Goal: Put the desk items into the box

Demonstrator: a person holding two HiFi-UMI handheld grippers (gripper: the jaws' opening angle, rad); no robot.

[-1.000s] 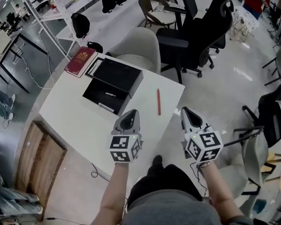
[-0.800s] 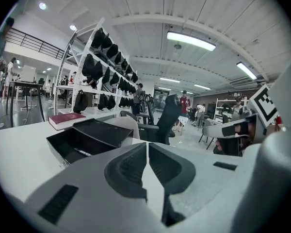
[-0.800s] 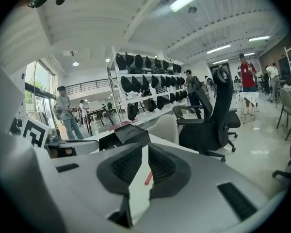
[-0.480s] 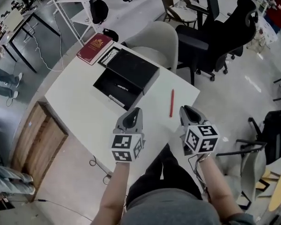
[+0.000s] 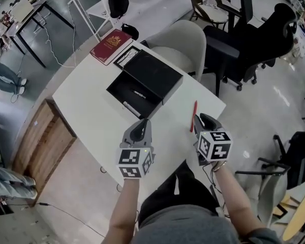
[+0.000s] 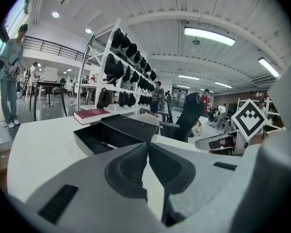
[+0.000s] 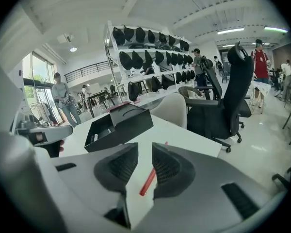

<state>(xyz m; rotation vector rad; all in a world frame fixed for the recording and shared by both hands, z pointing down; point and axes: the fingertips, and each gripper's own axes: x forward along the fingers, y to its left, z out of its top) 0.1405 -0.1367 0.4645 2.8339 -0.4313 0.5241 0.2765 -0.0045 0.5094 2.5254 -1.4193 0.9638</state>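
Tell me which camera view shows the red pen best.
The head view: the red pen lies almost whole on the white table. The right gripper view shows only a short part of it, close up. The left gripper view does not show it.

Left tongs (image 5: 142, 122) closed; right tongs (image 5: 201, 117) opening, nothing gripped.

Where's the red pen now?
Head view: red pen at the table's right edge, right of the black box. The right hand-held gripper's jaws have just been opening; the pen shows in their gap, untouched.
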